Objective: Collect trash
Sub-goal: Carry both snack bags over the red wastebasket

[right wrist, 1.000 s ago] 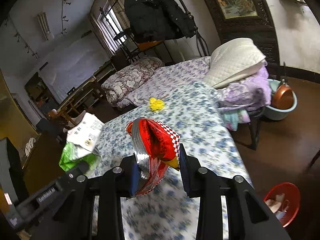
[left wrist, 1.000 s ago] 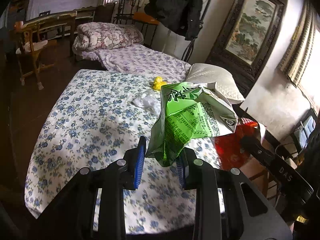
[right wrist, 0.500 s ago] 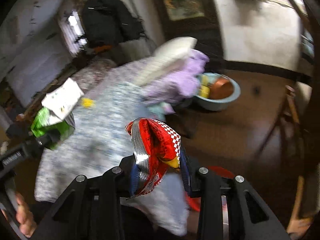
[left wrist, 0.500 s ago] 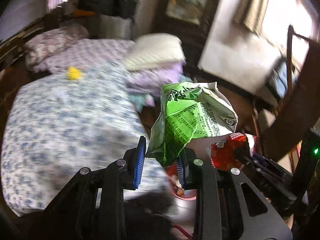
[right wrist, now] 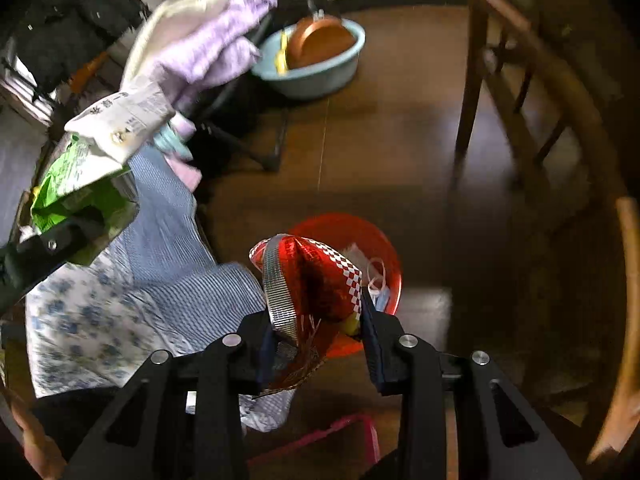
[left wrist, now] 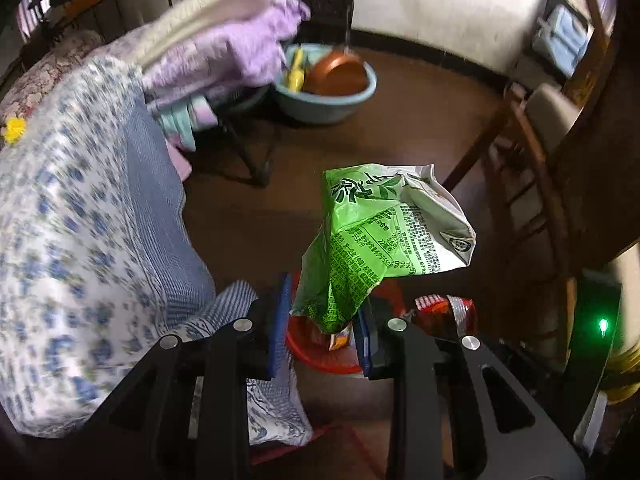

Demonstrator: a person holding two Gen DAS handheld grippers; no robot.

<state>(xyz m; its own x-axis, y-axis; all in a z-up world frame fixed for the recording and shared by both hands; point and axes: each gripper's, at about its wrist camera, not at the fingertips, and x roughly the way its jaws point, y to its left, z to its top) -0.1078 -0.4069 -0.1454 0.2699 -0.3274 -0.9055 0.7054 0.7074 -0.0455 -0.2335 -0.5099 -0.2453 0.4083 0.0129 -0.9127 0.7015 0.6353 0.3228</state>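
Observation:
My left gripper [left wrist: 322,326] is shut on the lower corner of a crumpled green and white snack bag [left wrist: 384,236]. A red bin [left wrist: 320,356] stands on the dark floor directly under it. In the right wrist view my right gripper [right wrist: 318,340] is shut on a red foil bag [right wrist: 308,280] with a white checker edge. That bag hangs over the near rim of the red bin [right wrist: 384,252], which holds a face mask and scraps. The green bag [right wrist: 80,184] shows at the left of that view, and the red bag [left wrist: 444,312] shows beside my left gripper.
The floral bedsheet [left wrist: 72,240] hangs down just left of the bin. A blue basin [left wrist: 328,100] with a copper pan sits farther back on the floor. A wooden chair [right wrist: 520,100] stands to the right. Folded purple blankets [left wrist: 224,48] lie stacked by the bed.
Both grippers swung away from the bed top, to the right and downward, and now point at the floor over the red bin. Each still holds its bag.

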